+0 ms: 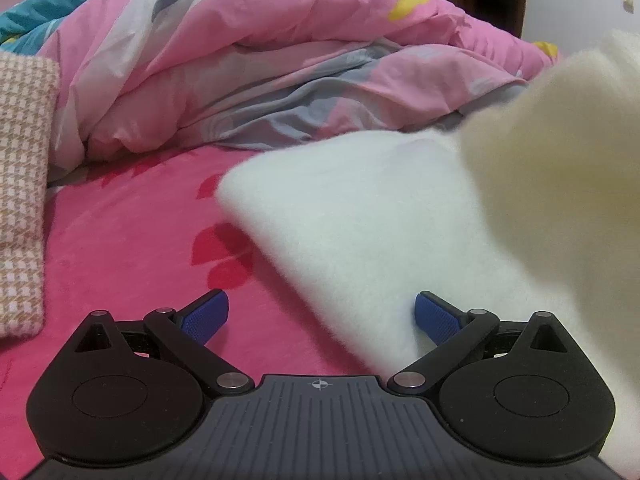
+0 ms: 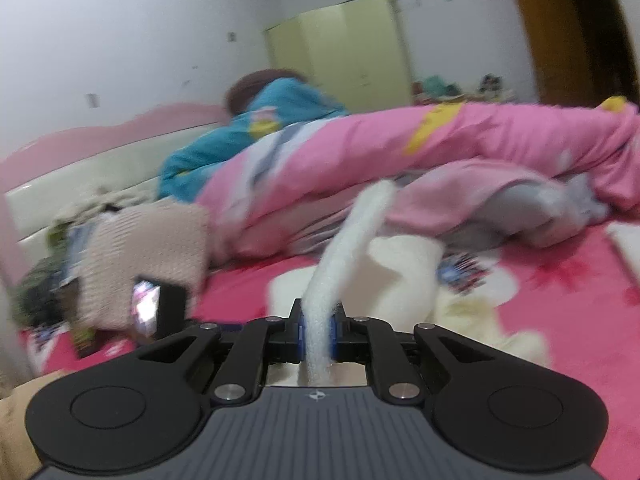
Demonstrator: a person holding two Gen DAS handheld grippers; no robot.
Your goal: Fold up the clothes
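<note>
A bed with a pink flowered sheet [image 1: 132, 240] carries a white fleece garment [image 1: 360, 216], a rumpled pink quilt [image 1: 240, 60] behind it, and a checked folded cloth [image 1: 22, 184] at the left.

White walls [image 2: 120, 40], yellow-green wardrobe [image 2: 344, 52], pink bed [image 2: 560, 300].

A bright pink bed sheet with red flower print [image 1: 120, 248] covers the bed, with a crumpled pink quilt with grey, white and yellow patches [image 1: 248, 52] heaped along its far side. A folded beige-and-white houndstooth cloth [image 1: 22, 184] lies just beside the quilt. A pale yellow-green wardrobe [image 2: 344, 52] stands against the white wall [image 2: 120, 40] beyond.
</note>
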